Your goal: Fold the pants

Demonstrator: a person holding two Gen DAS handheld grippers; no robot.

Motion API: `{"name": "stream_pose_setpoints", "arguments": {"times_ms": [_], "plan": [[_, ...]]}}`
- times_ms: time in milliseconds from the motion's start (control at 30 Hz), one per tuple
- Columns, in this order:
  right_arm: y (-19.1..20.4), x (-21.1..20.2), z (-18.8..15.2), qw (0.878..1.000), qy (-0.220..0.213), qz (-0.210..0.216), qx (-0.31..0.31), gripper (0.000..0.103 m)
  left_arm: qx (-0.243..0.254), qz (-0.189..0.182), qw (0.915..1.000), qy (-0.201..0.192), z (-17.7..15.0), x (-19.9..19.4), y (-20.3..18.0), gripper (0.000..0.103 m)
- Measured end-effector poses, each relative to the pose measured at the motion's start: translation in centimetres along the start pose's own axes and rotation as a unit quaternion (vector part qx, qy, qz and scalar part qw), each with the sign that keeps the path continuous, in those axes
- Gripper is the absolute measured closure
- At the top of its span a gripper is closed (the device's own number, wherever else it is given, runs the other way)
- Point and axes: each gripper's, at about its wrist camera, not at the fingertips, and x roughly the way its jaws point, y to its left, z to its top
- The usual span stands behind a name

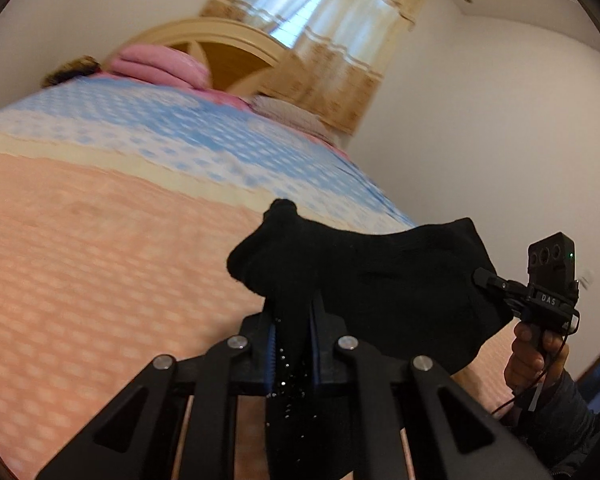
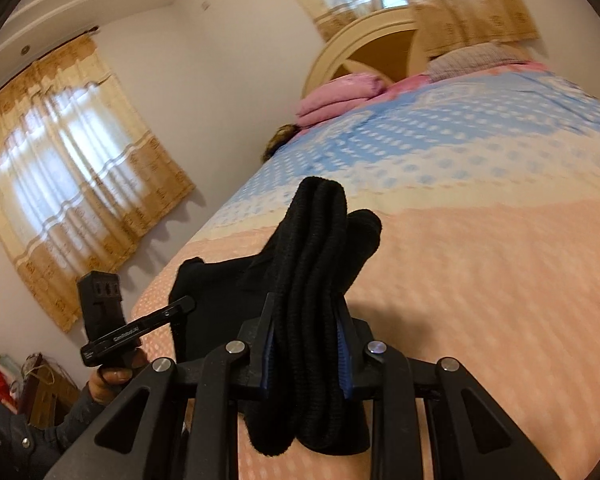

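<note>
Left wrist view: both tools, left tool (image 1: 294, 344) and right tool (image 2: 306, 344), pinch the black pants (image 1: 364, 268) above the bed (image 1: 100, 248); the right's thick bunched layers could slip free.

A bed (image 1: 100, 240) fills most of both views, its cover peach nearest the cameras, then a cream band, then blue with pale dots. At its far end, toward twelve o'clock, folded pink bedding (image 2: 336, 98) lies against a cream arched headboard (image 2: 380, 36), with a pale checked pillow (image 2: 476, 58) just beside it. Beige patterned curtains (image 2: 80, 168) cover a bright window at nine o'clock in the right wrist view. The walls (image 1: 480, 120) are plain white.
</note>
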Motion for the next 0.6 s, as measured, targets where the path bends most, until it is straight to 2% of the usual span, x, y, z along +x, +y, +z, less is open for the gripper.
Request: {"name": "stream_pose_setpoints", "arguments": {"times_ms": [200,333,533,567,600], "plan": [[3.3,9.6,2.0,0.998,0.027,0.041,-0.026,0.078,-0.012,0.081,0.996,-0.036,1.7,-3.6,5.3,0.089],[4.7,14.7,1.9,0.997,0.05,0.054,-0.032,0.077,-0.019,0.136,0.9897,-0.041,1.6,-4.0,8.7,0.089],[3.4,19.9,0.6,0.995,0.098,0.026,-0.013,0.077,-0.037,0.181,0.9827,-0.001,-0.6,-1.3,12.4,0.086],[2.6,20.7,0.3,0.994,0.112,0.016,-0.005,0.077,-0.032,0.202,0.9789,0.006,-1.1,-0.7,12.7,0.085],[1.9,20.9,-0.1,0.993,0.119,0.009,0.003,0.076,-0.026,0.221,0.9749,0.017,-1.7,0.1,13.0,0.078]]}}
